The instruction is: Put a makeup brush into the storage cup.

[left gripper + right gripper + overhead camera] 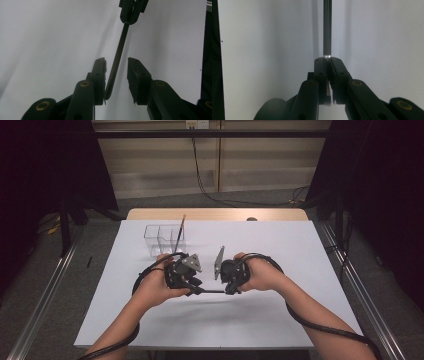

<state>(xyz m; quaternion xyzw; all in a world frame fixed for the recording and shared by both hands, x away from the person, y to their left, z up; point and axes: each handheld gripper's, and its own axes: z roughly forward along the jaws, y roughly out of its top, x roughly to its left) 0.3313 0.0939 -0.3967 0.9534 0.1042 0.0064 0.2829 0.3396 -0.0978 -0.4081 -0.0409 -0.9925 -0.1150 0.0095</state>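
Note:
A thin dark paintbrush (210, 291) lies level between my two grippers, just above the white table (300, 270). My right gripper (228, 290) is shut on its bristle end. In the right gripper view the bristles show between the pads, and the handle (327, 30) runs straight away from my right gripper (327, 61). My left gripper (194, 288) faces it. In the left gripper view the handle's tip (117, 57) sits between the jaws of my left gripper (117, 67), close against one pad with a gap to the other. The right gripper (131, 13) shows at the brush's far end.
A clear plastic box with compartments (164, 241) stands behind my left hand, and a second brush (179, 231) leans upright in it. A small dark object (251, 219) sits at the table's far wooden edge. Cables trail from both grippers toward the near edge.

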